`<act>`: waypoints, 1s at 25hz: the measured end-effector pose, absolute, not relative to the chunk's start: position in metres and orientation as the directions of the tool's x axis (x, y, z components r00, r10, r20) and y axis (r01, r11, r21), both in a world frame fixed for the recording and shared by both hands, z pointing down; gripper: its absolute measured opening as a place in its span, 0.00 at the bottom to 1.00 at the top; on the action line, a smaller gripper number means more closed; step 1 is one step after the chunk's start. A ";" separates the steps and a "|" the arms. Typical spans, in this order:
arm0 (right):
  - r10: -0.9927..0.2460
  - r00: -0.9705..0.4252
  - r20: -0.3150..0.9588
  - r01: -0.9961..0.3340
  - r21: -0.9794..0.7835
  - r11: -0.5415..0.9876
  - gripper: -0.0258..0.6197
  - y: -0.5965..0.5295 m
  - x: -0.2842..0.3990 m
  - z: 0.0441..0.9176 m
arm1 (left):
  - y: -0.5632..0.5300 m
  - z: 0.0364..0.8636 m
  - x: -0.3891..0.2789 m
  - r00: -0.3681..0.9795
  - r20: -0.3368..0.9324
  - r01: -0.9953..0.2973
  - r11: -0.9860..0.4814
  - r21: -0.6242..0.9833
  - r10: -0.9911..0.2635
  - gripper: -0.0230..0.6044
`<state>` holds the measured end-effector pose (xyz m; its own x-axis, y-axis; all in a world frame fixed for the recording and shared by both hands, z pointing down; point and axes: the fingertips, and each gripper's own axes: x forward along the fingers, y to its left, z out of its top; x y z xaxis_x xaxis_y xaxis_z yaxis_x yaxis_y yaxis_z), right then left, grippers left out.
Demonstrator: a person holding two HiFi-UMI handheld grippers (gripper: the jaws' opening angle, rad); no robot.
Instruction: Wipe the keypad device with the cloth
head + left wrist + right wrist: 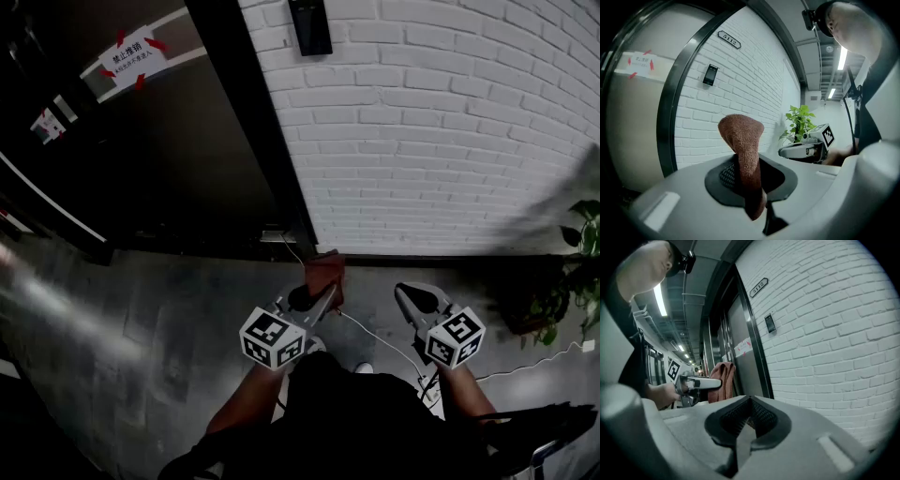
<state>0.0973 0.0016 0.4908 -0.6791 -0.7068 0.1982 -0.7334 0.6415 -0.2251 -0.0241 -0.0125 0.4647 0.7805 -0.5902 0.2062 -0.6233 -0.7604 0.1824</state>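
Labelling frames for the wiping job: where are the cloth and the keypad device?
cloth [740,132], left gripper view, on its bunched upper part
keypad device [309,26], head view, middle of its dark face

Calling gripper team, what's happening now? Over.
Left gripper shut on brown cloth. Right gripper shut, empty. Keypad device high on brick wall, cloth apart from it. Nothing between.

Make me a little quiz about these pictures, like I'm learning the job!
1. True or false: the left tool is holding the brown cloth.
2. The keypad device hangs on a wall made of: A) wood B) white brick C) glass.
3. Fill in: the right tool is shut and holds ____.
Key: 1 true; 2 B; 3 nothing.
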 end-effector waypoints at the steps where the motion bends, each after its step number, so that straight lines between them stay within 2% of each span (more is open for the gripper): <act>1: -0.709 -0.675 0.203 -0.737 -0.229 0.636 0.03 -0.003 0.096 0.493 | -0.018 0.465 -0.027 0.780 0.209 -0.623 -0.759 0.187 -0.589 0.15; 9: -0.737 -0.644 0.204 -0.764 -0.222 0.606 0.03 -0.068 0.077 0.486 | -0.093 0.454 -0.048 0.792 0.197 -0.609 -0.772 0.184 -0.578 0.15; 20: -0.818 -0.546 0.181 -0.838 -0.121 0.533 0.03 -0.171 0.036 0.453 | -0.216 0.435 -0.066 0.868 0.197 -0.485 -0.864 0.137 -0.456 0.14; 25: -0.811 -0.550 0.199 -0.835 -0.090 0.543 0.03 -0.202 0.033 0.446 | -0.260 0.402 -0.055 0.875 0.174 -0.472 -0.876 0.099 -0.452 0.14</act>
<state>0.0327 -0.2020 0.4456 -0.5496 -0.8113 0.1994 -0.8347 0.5434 -0.0898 -0.0549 -0.2596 0.4020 0.8751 -0.4516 0.1738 -0.4718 -0.8761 0.0994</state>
